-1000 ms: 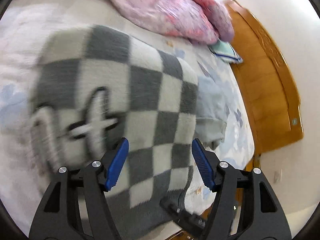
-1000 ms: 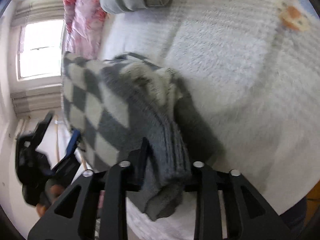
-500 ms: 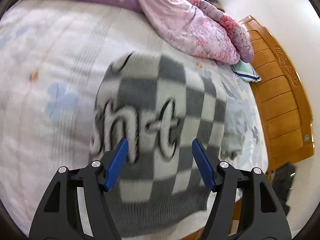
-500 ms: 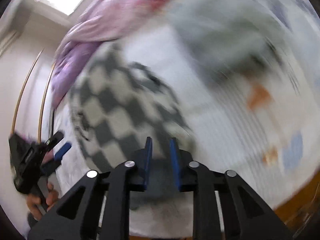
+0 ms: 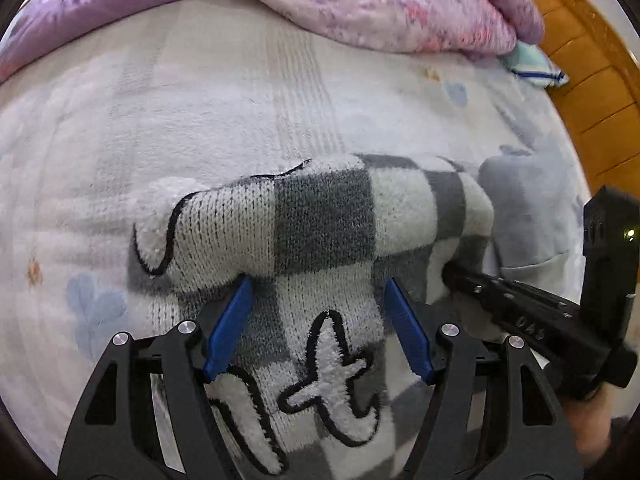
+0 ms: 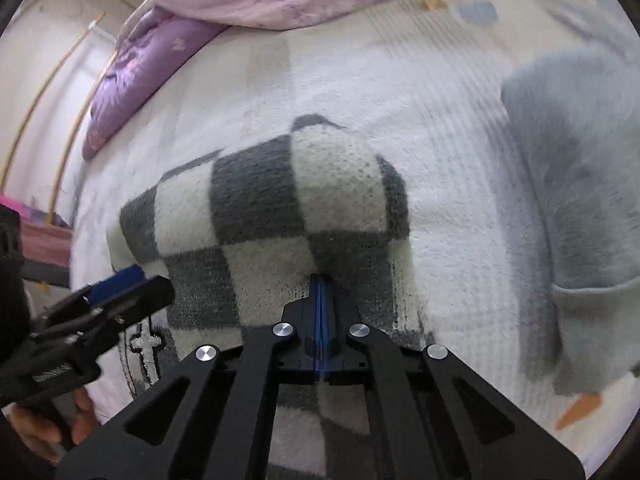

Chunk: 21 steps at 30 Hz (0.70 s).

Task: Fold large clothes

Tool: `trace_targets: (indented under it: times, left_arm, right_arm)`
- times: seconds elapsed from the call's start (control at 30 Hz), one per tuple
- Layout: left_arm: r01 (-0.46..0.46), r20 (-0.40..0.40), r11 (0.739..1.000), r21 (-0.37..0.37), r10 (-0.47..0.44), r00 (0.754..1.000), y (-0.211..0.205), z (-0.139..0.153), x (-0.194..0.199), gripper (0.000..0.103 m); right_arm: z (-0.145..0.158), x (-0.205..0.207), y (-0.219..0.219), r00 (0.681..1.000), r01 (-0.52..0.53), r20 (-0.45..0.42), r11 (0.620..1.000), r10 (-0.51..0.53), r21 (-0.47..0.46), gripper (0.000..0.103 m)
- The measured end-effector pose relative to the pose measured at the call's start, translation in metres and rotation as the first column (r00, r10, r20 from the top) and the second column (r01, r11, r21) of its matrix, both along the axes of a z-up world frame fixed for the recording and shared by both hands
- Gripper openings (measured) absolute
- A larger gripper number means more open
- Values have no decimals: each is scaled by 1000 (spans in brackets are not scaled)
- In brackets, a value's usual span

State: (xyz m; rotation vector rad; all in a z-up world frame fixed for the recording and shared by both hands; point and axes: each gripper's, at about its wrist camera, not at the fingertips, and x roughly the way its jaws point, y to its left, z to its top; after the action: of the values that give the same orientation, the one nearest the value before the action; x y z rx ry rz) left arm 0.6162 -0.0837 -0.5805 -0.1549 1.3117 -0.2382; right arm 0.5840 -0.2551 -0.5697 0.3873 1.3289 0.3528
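A grey-and-white checked sweater (image 5: 320, 240) with black script lies on the bed, its far part rolled over toward me. My left gripper (image 5: 317, 282) hovers just over it, open, blue pads (image 5: 228, 332) apart with the lettered knit showing between them and not pinched. My right gripper (image 6: 321, 280) is shut, pads flat together with no cloth seen between them, and its tip rests at the crease under the rolled fold. In the left wrist view the right gripper (image 5: 452, 276) pokes in from the right. In the right wrist view the left gripper (image 6: 120, 284) shows at the left edge.
A pale fleece sheet (image 5: 200, 100) covers the bed. A pink and purple quilt (image 5: 360, 0) is bunched along the far side. A light blue-grey garment (image 6: 580, 180) lies right of the sweater. A wooden headboard (image 5: 592, 80) and a small folded teal cloth (image 5: 532, 62) stand at the right.
My right gripper let go of the grey hem, swung round and closed its jaws at the sweater's fold. My left gripper came down closer, and the sweater's far part now lies rolled over.
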Motion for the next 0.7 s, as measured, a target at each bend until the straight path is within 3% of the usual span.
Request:
trace_targets:
  times: [0.17, 0.3, 0.43, 0.53, 0.57, 0.6, 0.7]
  left_arm:
    - [-24, -15, 1000, -14, 24, 1000, 5, -13, 10, 68]
    - [-8, -12, 1000, -7, 8, 1000, 4, -11, 11, 68]
    - [-41, 30, 992, -122, 45, 999, 19, 11, -7, 84]
    - [-55, 85, 984, -171, 70, 994, 32, 30, -32, 85]
    - [-66, 103, 983, -172, 85, 991, 39, 36, -46, 85]
    - [-77, 109, 981, -179, 98, 989, 44, 40, -59, 85]
    - [-163, 100, 970, -180, 183, 978, 68, 43, -99, 86]
  right_arm:
    - [-1, 10, 3, 999, -44, 19, 998, 44, -42, 0]
    - [-2, 13, -7, 1000, 1, -3, 1000, -1, 17, 0]
    - [9, 2, -16, 1000, 6, -6, 997, -5, 83, 0]
    - [23, -16, -28, 1000, -5, -11, 969, 8, 246, 15]
    - [28, -28, -36, 1000, -4, -9, 959, 7, 284, 27]
    - [34, -38, -42, 1000, 3, 0, 957, -3, 290, 47]
    - [47, -75, -62, 998, 40, 28, 968, -48, 249, 67]
